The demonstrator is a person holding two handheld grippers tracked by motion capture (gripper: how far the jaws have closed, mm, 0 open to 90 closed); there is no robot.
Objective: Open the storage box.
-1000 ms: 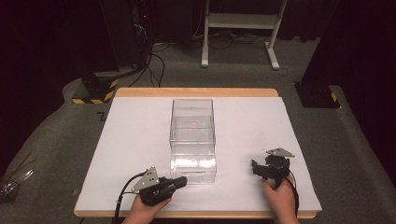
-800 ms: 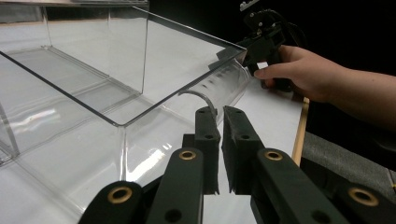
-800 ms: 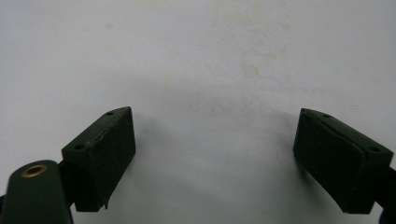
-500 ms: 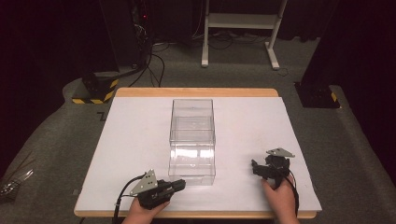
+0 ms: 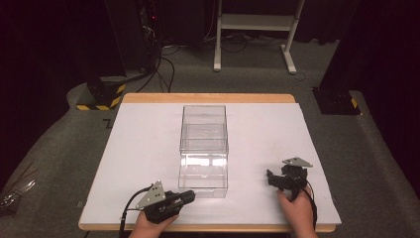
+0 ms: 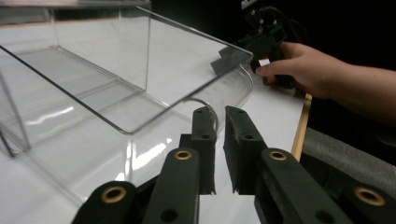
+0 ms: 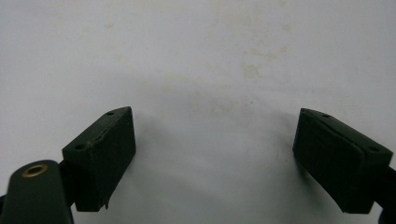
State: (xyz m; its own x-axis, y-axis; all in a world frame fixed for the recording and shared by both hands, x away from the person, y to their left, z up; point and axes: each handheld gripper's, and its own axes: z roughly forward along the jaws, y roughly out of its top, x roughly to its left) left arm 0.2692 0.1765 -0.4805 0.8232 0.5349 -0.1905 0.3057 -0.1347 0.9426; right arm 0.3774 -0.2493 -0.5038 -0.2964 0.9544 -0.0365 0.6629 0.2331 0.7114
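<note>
Both hands sit at the near edge of the table (image 5: 148,129), one on each side of the clear box. The left gripper (image 5: 190,196) lies low and nearly level, pointing right toward the near-left corner of the clear acrylic box (image 5: 204,148). In the left gripper view its two black jaws are almost together with a thin slit between them, and they have just been opening a little; nothing sits between them, and the box's rounded near corner is right ahead of the tips without being touched as far as I can see. The right gripper (image 5: 270,177) stands near the right edge of the table, well apart from the box, with the hand (image 5: 296,210) wrapped around it from the near side and the grey three-cornered plate on top. In the right gripper view its jaws are spread wide over bare white tabletop, holding nothing.

The box is in the middle of the table, long side running near to far. It's transparent, hard plastic with glossy walls that catch glare, straight edges and a curved lip at the near end, and looks like two stacked sections with a shelf-like divider inside. I see nothing in it. The tabletop is a matte white sheet with a light wooden rim, slightly stained in places.
</note>
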